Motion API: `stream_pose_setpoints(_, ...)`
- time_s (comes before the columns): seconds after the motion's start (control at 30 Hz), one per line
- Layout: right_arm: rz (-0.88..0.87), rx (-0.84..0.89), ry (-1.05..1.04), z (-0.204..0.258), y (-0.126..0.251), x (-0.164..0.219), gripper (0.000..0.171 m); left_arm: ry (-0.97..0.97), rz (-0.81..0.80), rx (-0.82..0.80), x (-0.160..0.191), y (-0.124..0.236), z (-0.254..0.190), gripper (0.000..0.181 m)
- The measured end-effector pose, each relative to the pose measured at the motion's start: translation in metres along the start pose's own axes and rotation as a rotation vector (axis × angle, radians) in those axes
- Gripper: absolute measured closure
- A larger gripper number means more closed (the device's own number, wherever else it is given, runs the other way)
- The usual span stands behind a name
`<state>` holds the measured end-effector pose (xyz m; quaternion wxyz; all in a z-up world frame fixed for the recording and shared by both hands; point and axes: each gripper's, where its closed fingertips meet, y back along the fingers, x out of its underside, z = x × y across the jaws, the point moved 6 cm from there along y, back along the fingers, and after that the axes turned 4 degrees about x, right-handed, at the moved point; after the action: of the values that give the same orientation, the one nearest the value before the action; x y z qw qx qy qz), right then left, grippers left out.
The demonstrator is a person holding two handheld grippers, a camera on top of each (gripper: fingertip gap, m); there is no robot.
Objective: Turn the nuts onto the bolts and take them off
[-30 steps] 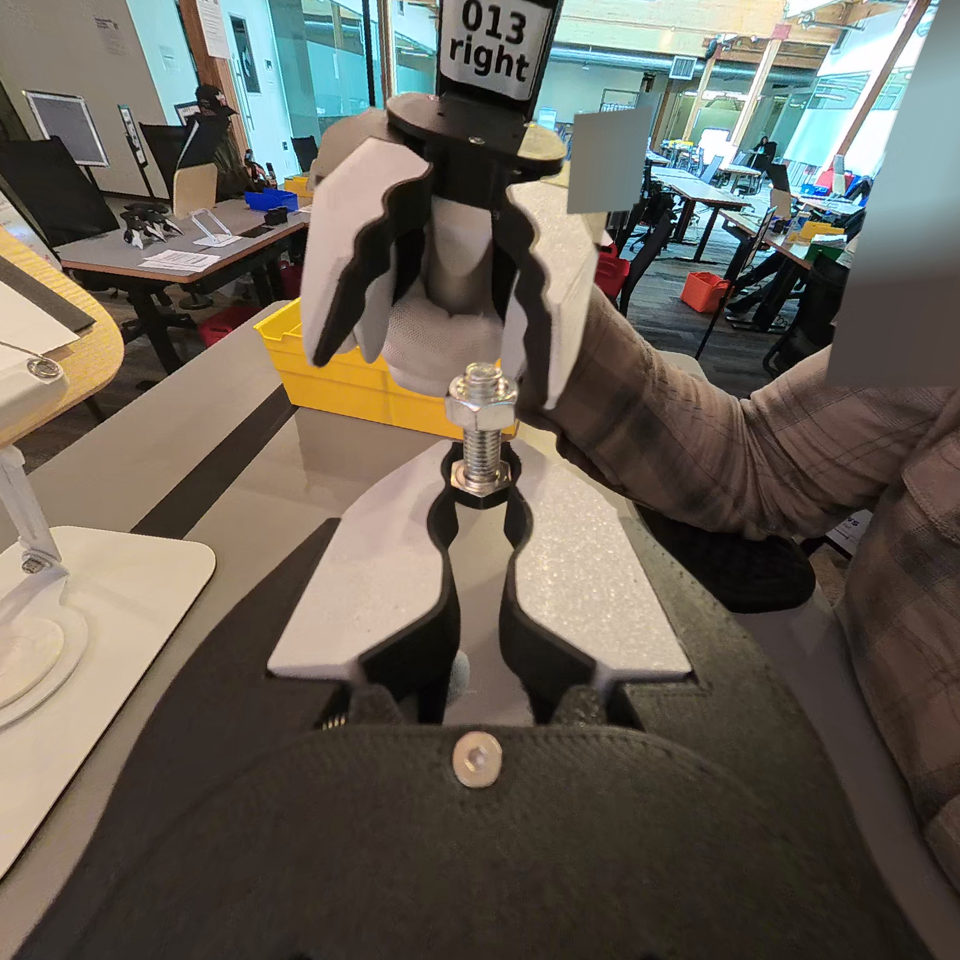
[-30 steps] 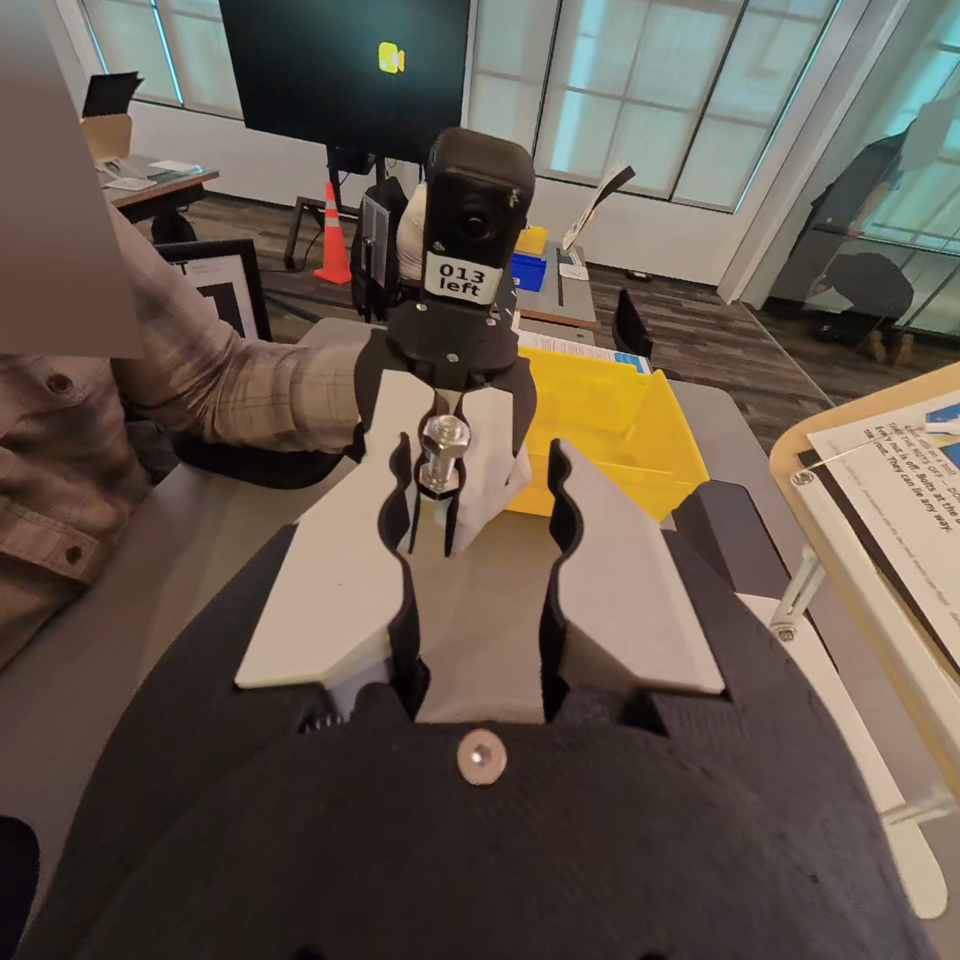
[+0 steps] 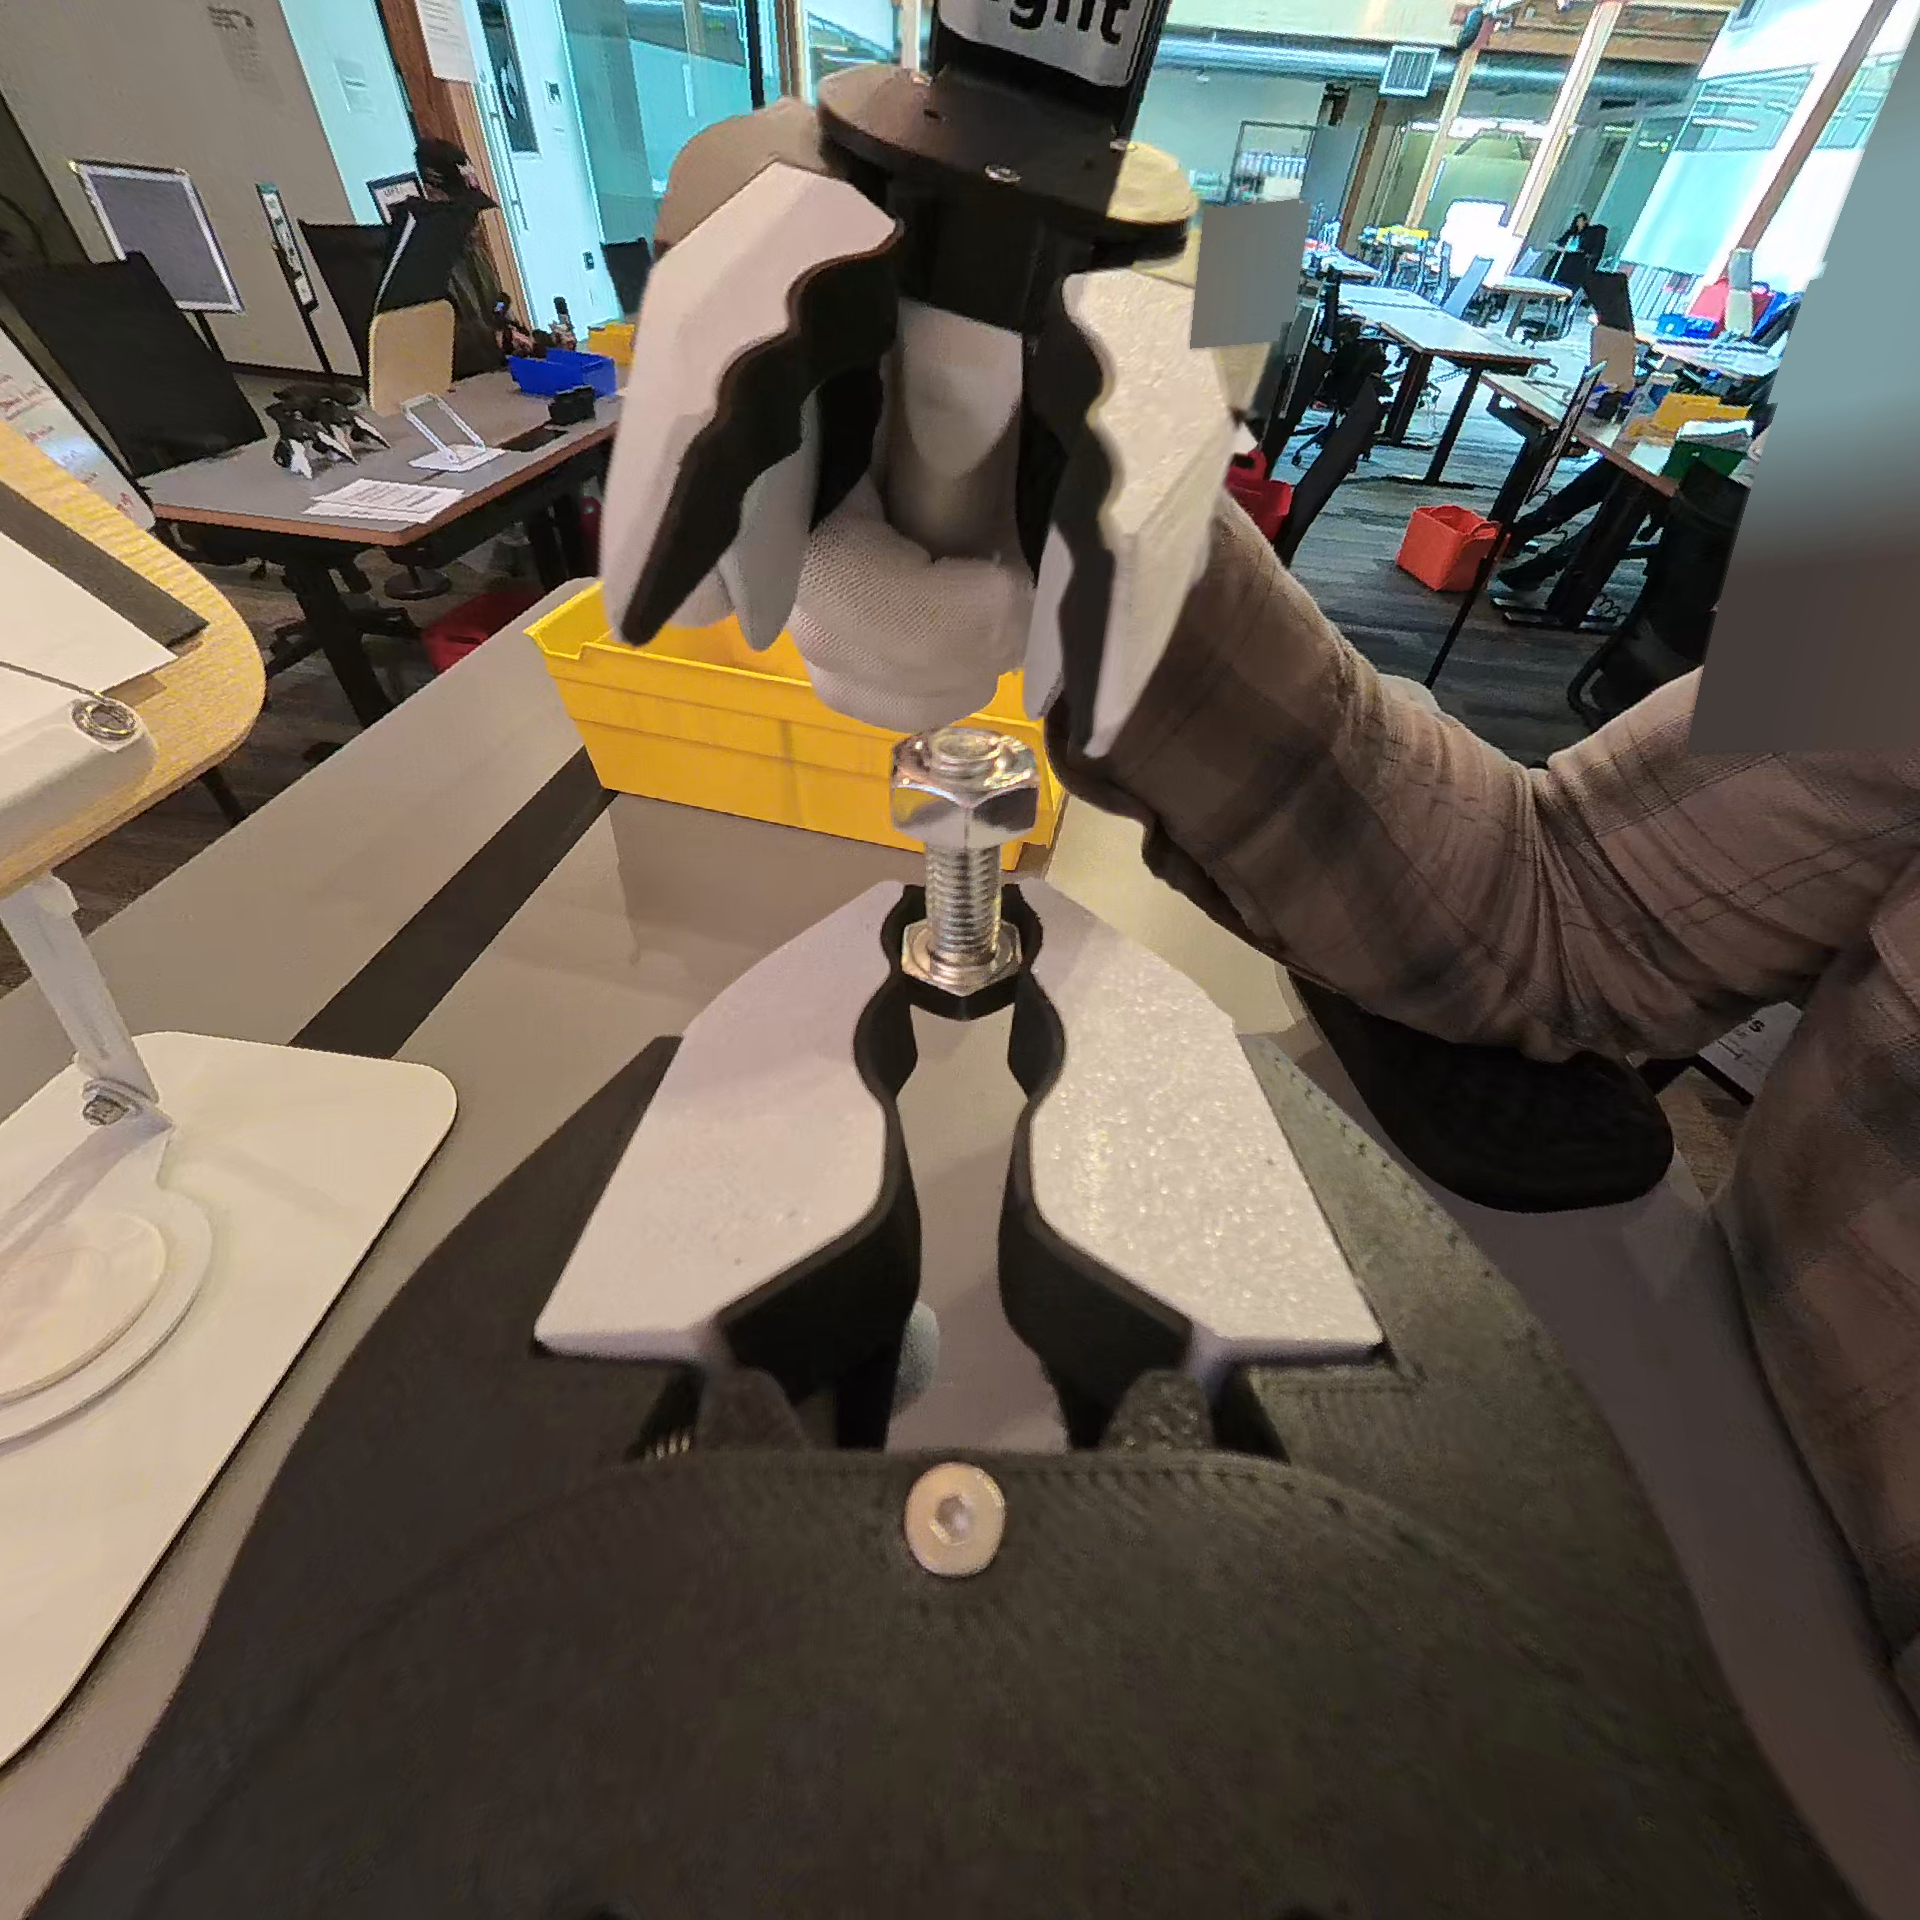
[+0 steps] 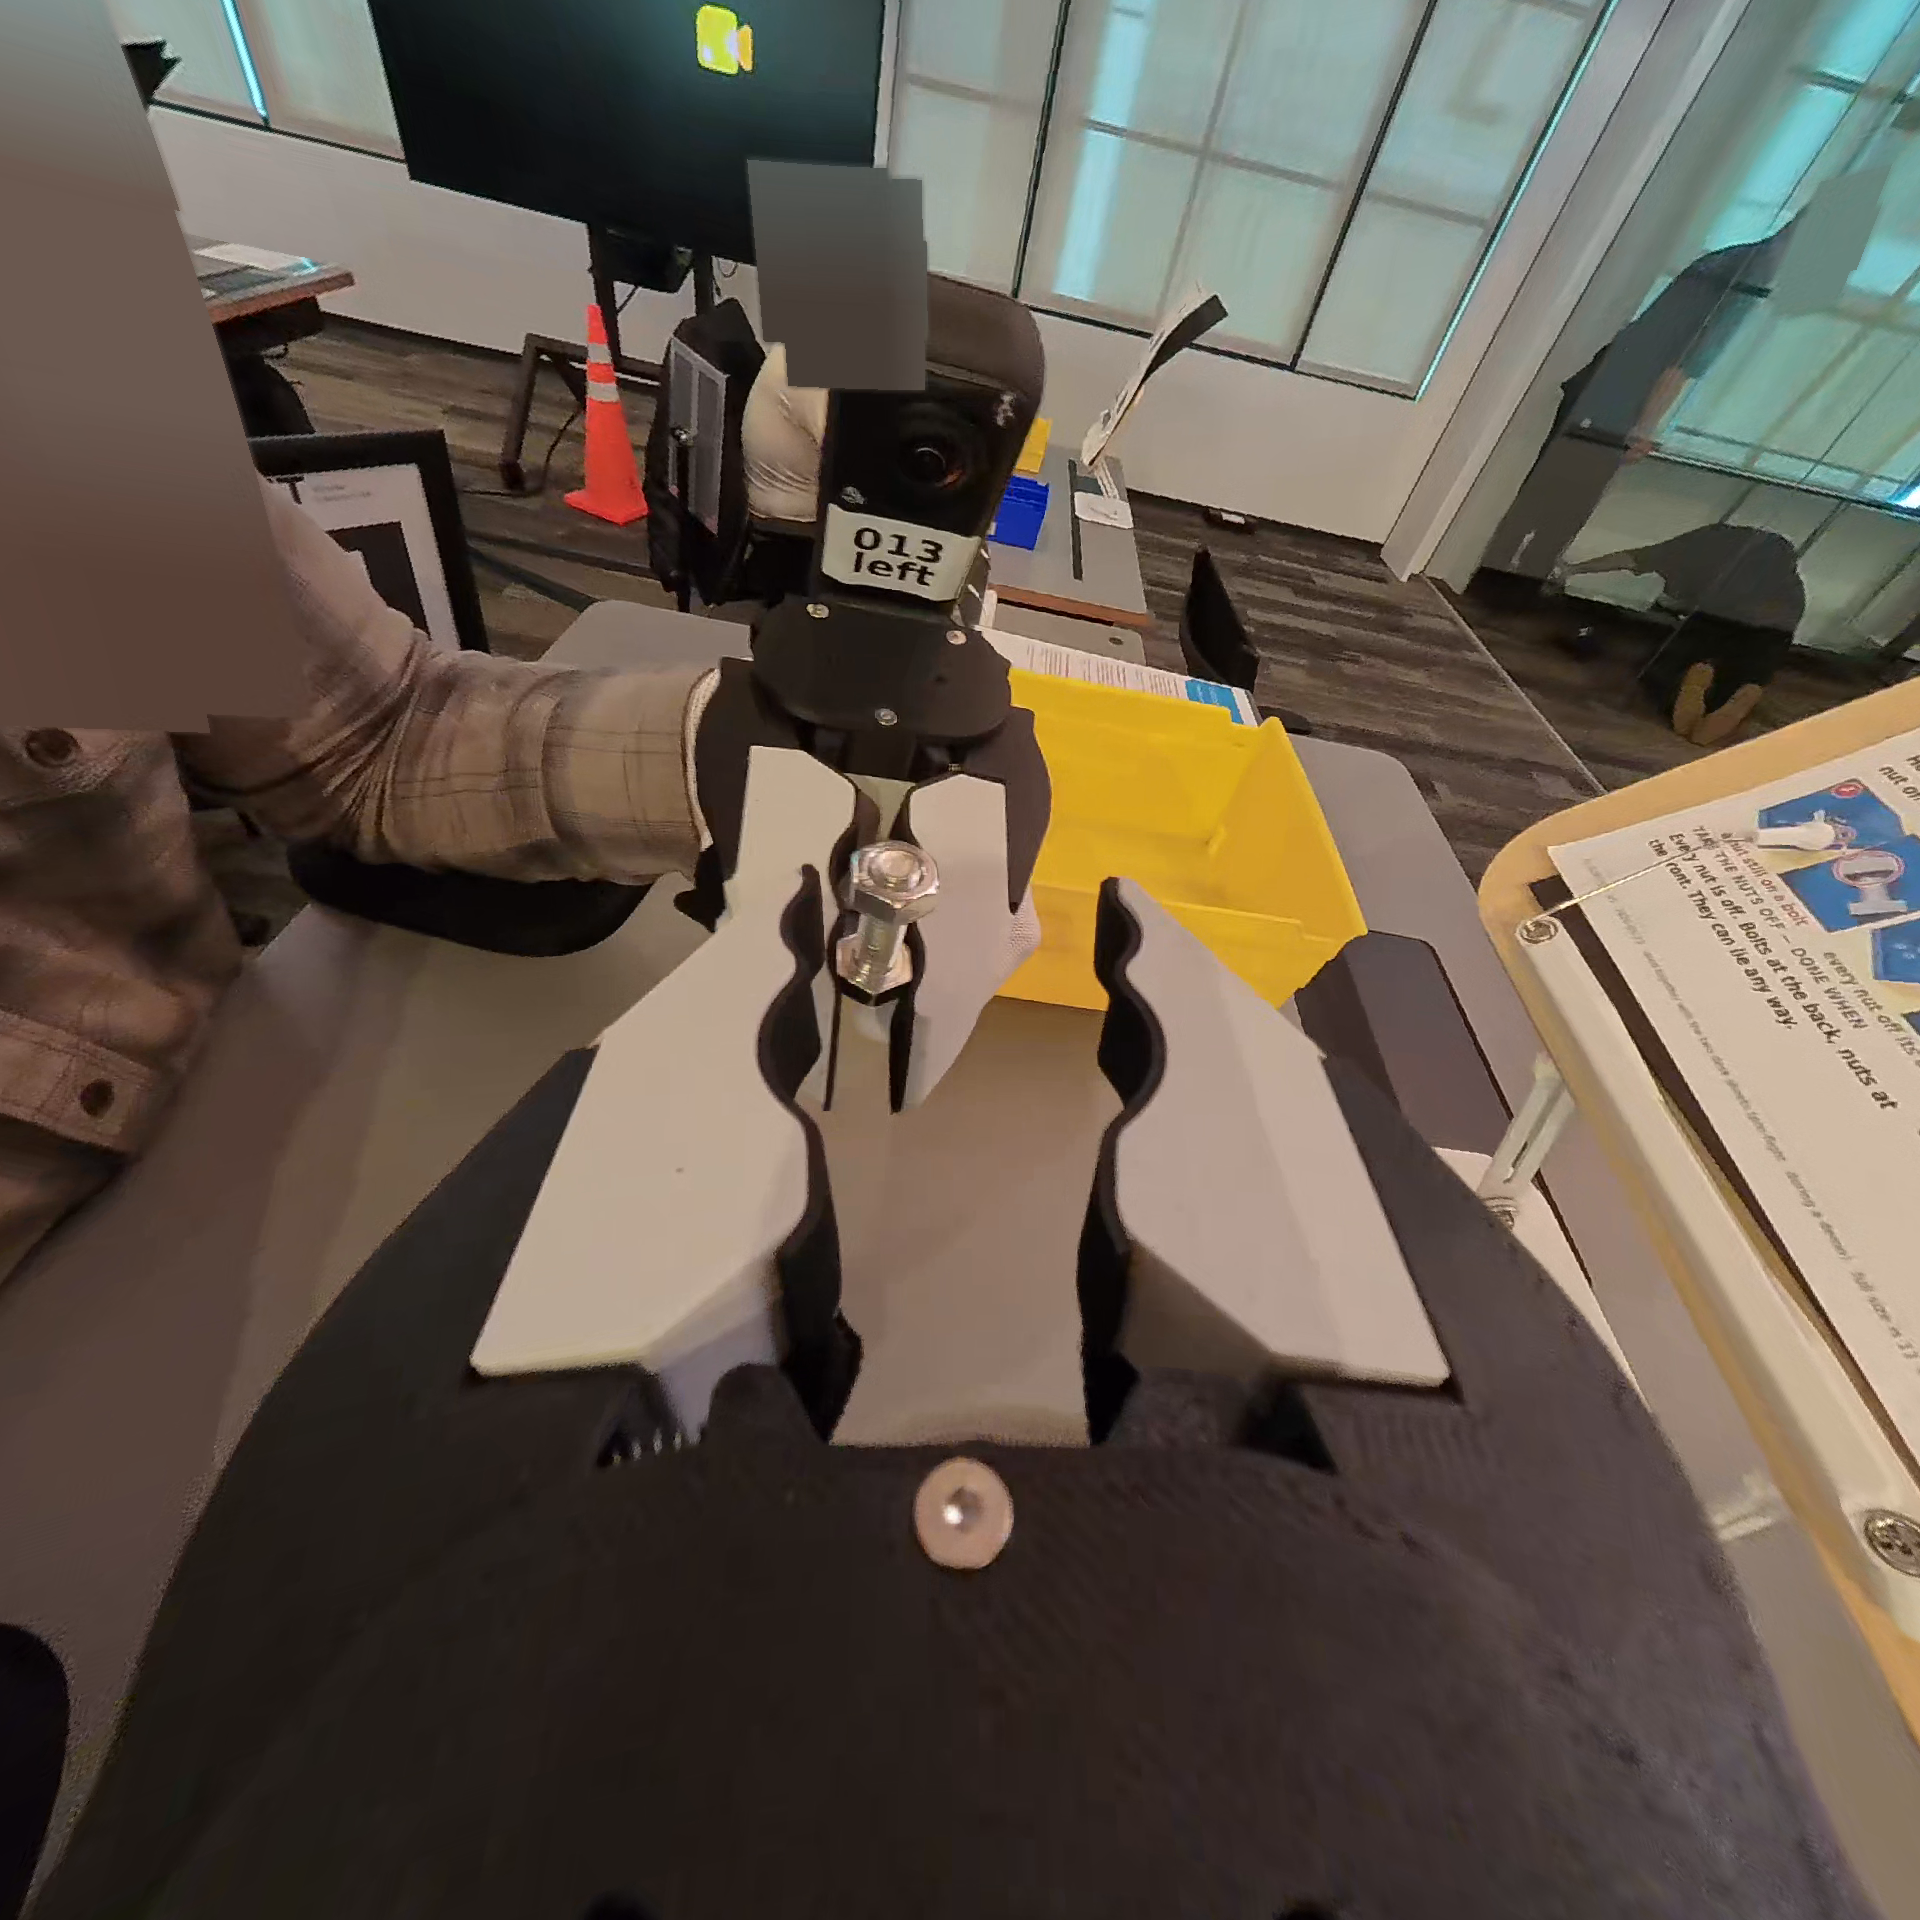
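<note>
My left gripper (image 3: 961, 940) is shut on the hex head of a steel bolt (image 3: 961, 894) and holds it upright over the grey table (image 3: 436, 883). A steel nut (image 3: 961, 800) sits at the top of the thread, with the bolt's end showing through it. My right gripper (image 3: 852, 675) hangs open just above and behind the nut, with a gloved hand behind it. In the right wrist view the right gripper (image 4: 961, 914) is open. The bolt (image 4: 878, 935) and nut (image 4: 891, 878) stand by its left finger, apart from the right one. The left gripper (image 4: 873, 987) grips the bolt from the far side.
A yellow bin (image 3: 727, 727) stands on the table just behind the bolt and also shows in the right wrist view (image 4: 1174, 831). A white stand base (image 3: 208, 1195) lies at the left. A wooden board with an instruction sheet (image 4: 1714, 987) overhangs the right side. A plaid sleeve (image 3: 1455, 831) reaches in. Tip to tip, the grippers are about 5 cm apart.
The right gripper has risen slightly above the nut and stays open. The left gripper still holds the bolt in the same place.
</note>
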<state>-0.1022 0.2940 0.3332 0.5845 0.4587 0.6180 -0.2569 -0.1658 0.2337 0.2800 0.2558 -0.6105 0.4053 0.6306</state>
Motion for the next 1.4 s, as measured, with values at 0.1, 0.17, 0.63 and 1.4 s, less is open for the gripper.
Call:
stream_pose_setpoints(0.1,0.016,0.006,-0.008,-0.002,-0.003,0.004,0.121,-0.001,-0.001,0.0,0.0,0.0,0.0,0.167)
stream_pose_setpoints(0.17,0.018,0.002,-0.007,-0.001,-0.004,0.003,0.121,0.0,0.001,0.001,0.0,0.0,0.0,0.167)
stream_pose_setpoints(0.63,0.122,0.295,-0.106,-0.043,0.015,0.022,0.146,-0.021,-0.003,0.008,-0.004,0.001,-0.004,0.167)
stream_pose_setpoints(1.4,0.057,0.032,0.009,0.001,-0.001,0.001,0.127,-0.013,0.015,-0.009,0.0,-0.001,-0.002,0.167)
